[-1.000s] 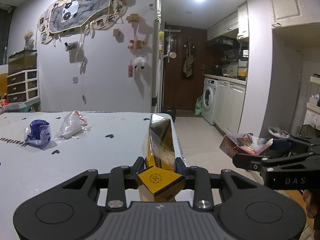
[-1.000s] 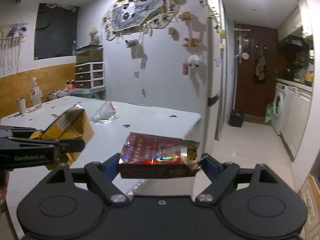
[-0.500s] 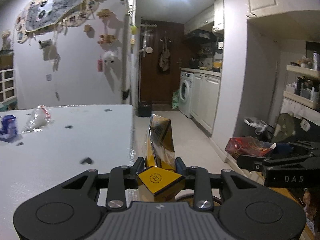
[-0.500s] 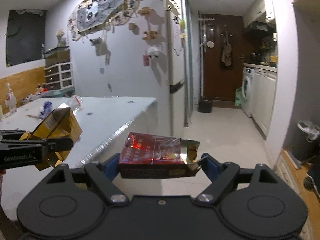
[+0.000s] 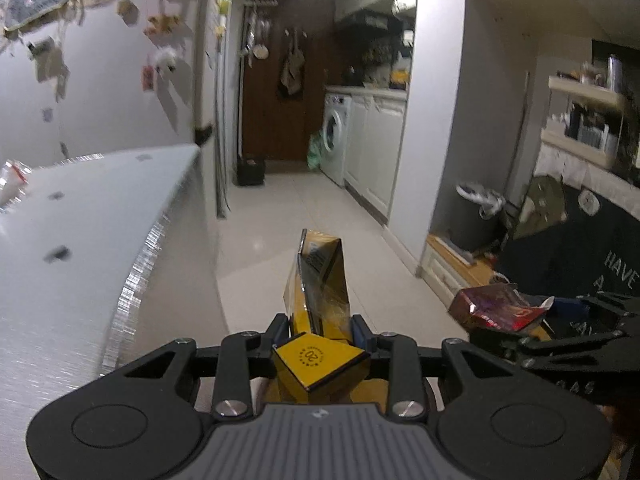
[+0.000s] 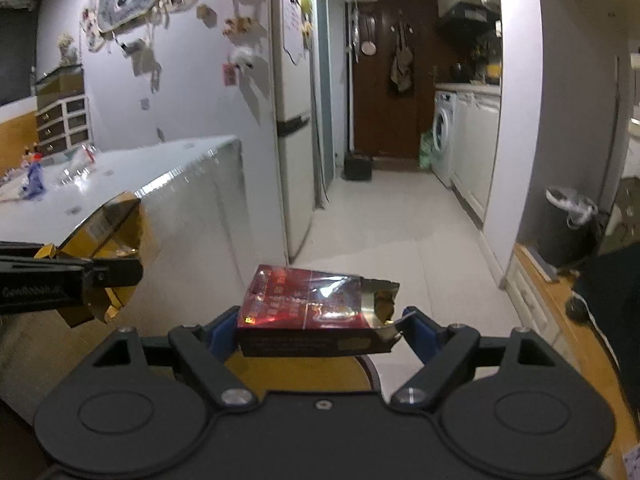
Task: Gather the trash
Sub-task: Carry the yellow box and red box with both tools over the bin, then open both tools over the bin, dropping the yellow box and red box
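My left gripper [image 5: 320,330] is shut on a yellow cigarette box [image 5: 320,300] wrapped in clear film, which stands upright between the pads. My right gripper [image 6: 316,330] is shut on a flattened red cigarette box [image 6: 308,300] with a torn foil end, held crosswise. In each wrist view the other gripper and its box show at the side: the red box [image 5: 496,306] at the right, the yellow box [image 6: 108,236] at the left. Both are held over the floor past the end of the white table [image 5: 72,240]. A grey bin [image 6: 568,228] with a white liner stands on the floor ahead right.
A clear plastic wrapper [image 6: 80,160] and a blue wrapper [image 6: 34,180] lie on the far part of the table. A fridge [image 6: 294,120] stands past the table's end. A tiled corridor [image 6: 384,216] leads to a brown door, washing machine and cabinets. A dark chair [image 5: 580,256] is at the right.
Both grippers have swung right and sunk, away from the tabletop toward the corridor floor. The table has slid to the left of both views and the bin has come nearer. Both boxes stay gripped.
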### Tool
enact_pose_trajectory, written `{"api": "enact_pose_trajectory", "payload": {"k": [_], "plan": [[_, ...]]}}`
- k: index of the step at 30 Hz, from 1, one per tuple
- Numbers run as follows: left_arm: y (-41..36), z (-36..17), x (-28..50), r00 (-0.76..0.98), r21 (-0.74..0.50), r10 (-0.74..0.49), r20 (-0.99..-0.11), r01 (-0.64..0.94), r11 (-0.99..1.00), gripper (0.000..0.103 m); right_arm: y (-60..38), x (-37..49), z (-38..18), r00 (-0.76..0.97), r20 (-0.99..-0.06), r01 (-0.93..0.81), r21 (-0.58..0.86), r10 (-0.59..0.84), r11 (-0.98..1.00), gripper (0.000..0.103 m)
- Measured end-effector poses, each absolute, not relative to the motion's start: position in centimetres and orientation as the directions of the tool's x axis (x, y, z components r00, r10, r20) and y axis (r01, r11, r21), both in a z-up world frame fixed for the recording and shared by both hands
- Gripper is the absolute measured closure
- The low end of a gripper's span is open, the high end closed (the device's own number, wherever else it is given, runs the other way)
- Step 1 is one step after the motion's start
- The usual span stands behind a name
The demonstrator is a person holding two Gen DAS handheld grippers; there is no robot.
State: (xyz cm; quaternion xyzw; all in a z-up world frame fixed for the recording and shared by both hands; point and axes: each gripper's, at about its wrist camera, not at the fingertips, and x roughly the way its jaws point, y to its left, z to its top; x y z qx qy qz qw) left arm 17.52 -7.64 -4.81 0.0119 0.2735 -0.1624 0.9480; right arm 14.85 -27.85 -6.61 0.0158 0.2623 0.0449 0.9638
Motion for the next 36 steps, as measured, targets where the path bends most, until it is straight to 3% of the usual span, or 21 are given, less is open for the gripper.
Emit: {"api": "enact_pose_trajectory", "payload": {"k": [13,23,34,36], "plan": [[-10.5,-12.2,23.7,0.684,-0.091,-0.301,-0.665,0.327,0.941,0.069,-29.5,18.7,-14.8,0.735,-0.671,-0.076,0.064,0.099,0.995,0.018],[-11.3,-19.1,27.5,0.503,-0.109,-0.279,-0.818,0.342,0.933,0.068,-28.7,22.2,-18.4,0.644,-0.757,-0.132,0.029,0.107,0.991,0.018],[-11.1,-20.8,28.9,0.447,-0.093,-0.258,-0.856,0.358,0.929,0.066,-27.2,23.9,-19.2,0.589,-0.798,-0.229,-0.011,0.13,0.973,0.018],[-11.5,-20.8,28.9,0.445,-0.08,-0.251,-0.86,0.368,0.926,0.059,-26.9,24.2,-19.3,0.579,-0.805,-0.243,-0.02,0.128,0.97,0.018]]}}
